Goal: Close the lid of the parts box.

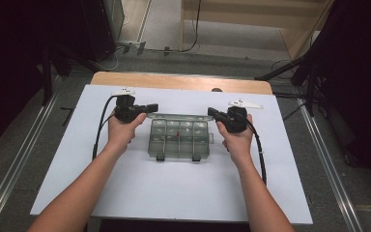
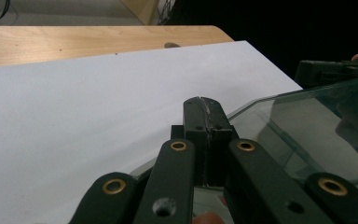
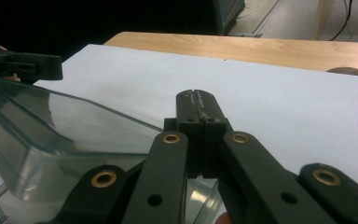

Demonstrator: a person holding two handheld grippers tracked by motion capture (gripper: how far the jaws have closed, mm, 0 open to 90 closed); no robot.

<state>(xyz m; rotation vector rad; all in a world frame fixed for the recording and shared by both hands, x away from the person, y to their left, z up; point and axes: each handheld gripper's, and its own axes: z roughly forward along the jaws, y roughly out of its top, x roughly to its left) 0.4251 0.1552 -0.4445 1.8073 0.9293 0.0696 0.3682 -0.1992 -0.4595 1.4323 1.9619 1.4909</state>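
Note:
A clear plastic compartment box (image 1: 179, 137) lies in the middle of the white sheet (image 1: 174, 193), with two latches on its front edge. A small red item sits in a middle compartment. My left gripper (image 1: 153, 107) is at the box's back left corner and my right gripper (image 1: 210, 112) at its back right corner. In the left gripper view the jaws of my left gripper (image 2: 200, 100) are pressed together beside the clear lid (image 2: 307, 130). In the right gripper view my right gripper (image 3: 195, 93) is likewise shut next to the lid (image 3: 51, 121). Nothing shows between either pair.
The white sheet covers a wooden table (image 1: 174, 79) whose far edge is bare wood. Cables trail from both grippers along the forearms. Dark stands and floor rails flank the table. Open sheet lies in front of the box and to both sides.

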